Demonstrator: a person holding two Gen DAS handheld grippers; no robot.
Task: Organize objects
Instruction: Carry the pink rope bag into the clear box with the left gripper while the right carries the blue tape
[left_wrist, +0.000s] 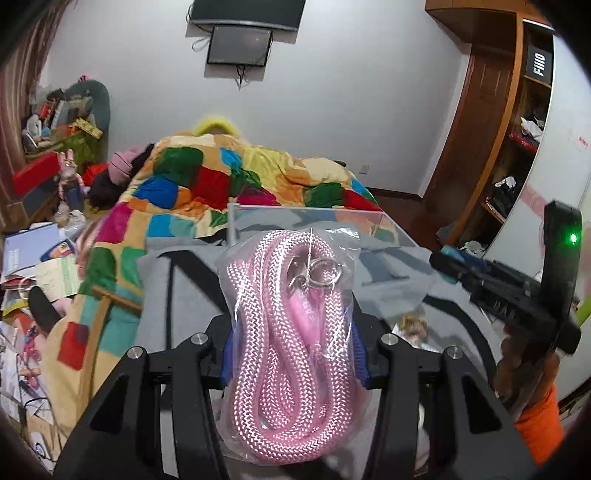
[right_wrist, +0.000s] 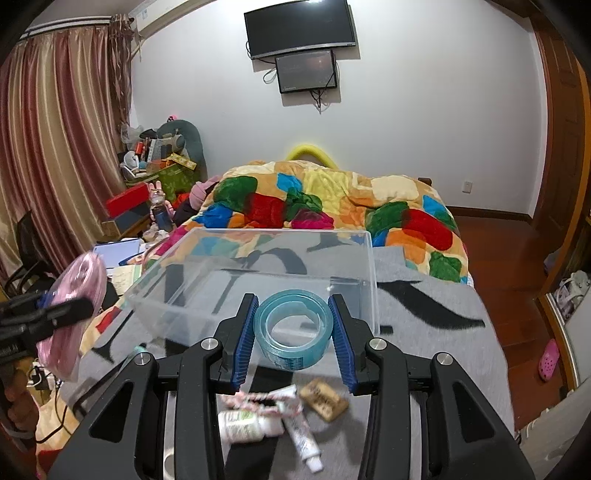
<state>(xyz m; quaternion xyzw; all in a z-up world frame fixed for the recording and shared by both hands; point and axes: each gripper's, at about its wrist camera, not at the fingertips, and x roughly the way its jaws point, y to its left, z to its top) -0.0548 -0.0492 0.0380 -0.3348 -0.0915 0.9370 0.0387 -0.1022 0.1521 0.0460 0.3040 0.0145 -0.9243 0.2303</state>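
Note:
My left gripper (left_wrist: 291, 343) is shut on a clear bag of coiled pink rope (left_wrist: 286, 332) with a metal ring, held up above the grey blanket. It also shows in the right wrist view (right_wrist: 74, 310), at the left. My right gripper (right_wrist: 293, 332) is shut on a roll of blue tape (right_wrist: 293, 326), held just in front of a clear plastic box (right_wrist: 258, 273) on the bed. The box's edge shows behind the rope in the left wrist view (left_wrist: 303, 210). The right gripper appears at the right of the left wrist view (left_wrist: 443, 258).
On the grey blanket (right_wrist: 424, 332) below my right gripper lie small tubes (right_wrist: 303, 439), a white bottle (right_wrist: 240, 424), a braided cord (right_wrist: 255, 400) and a brown block (right_wrist: 324, 400). A patchwork quilt (right_wrist: 332, 199) covers the bed beyond. Clutter fills the floor at left (left_wrist: 33, 266).

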